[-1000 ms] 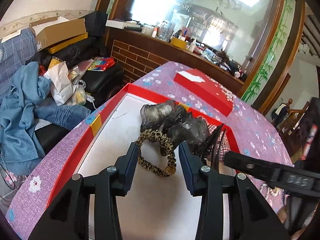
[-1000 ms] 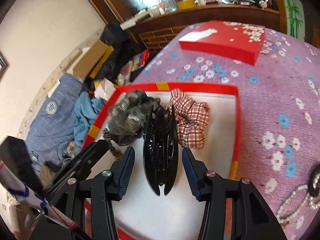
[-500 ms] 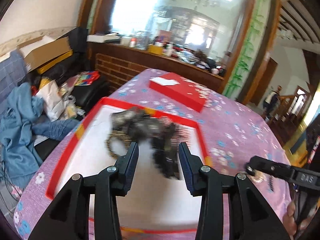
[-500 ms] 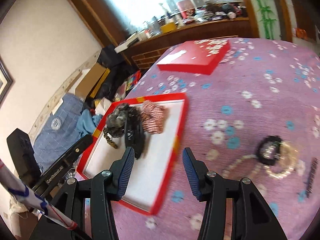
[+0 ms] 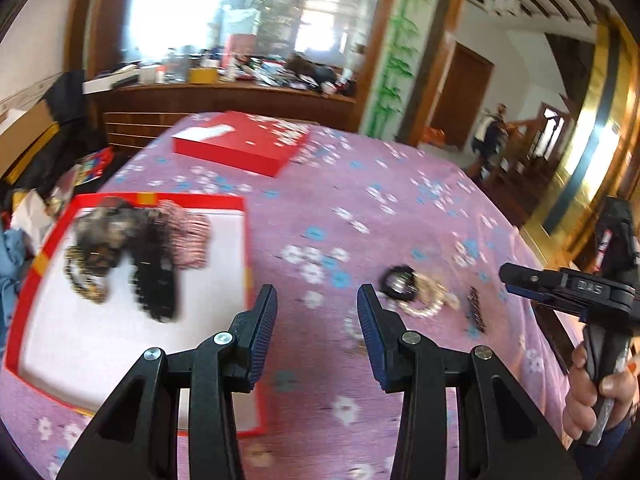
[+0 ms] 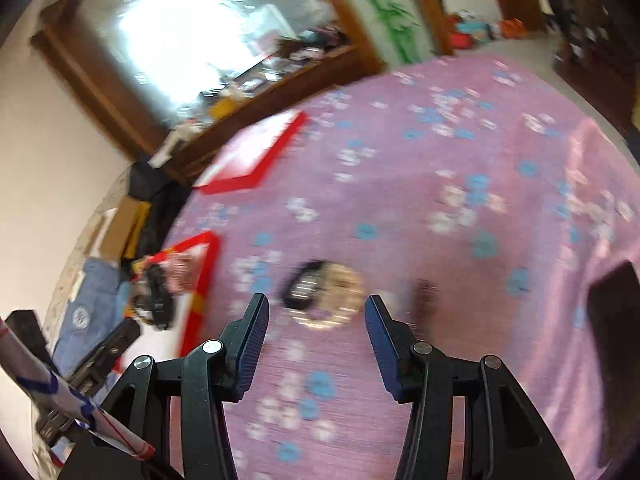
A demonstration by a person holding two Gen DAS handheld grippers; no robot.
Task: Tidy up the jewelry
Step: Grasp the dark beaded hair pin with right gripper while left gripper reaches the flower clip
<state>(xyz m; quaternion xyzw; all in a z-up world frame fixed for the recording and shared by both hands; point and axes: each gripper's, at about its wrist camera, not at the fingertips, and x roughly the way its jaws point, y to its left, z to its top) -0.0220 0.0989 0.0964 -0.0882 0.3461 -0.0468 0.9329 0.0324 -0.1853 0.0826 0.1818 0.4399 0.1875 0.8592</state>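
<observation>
Red tray [image 5: 44, 248] with the hair ties had slid off to my left; I had swung both empty, half-open grippers [image 5: 316, 312] [image 6: 316, 320] away toward the pearl bracelet [image 6: 332, 292] lying loose on the cloth, next to collect.

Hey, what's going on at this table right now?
A person is sorting jewelry and hair accessories with a handheld gripper in each hand. The red tray already holds scrunchies and a black hair claw. Both the left gripper and right gripper are open and empty, aimed at the pearl pieces lying loose on the purple tablecloth.
</observation>
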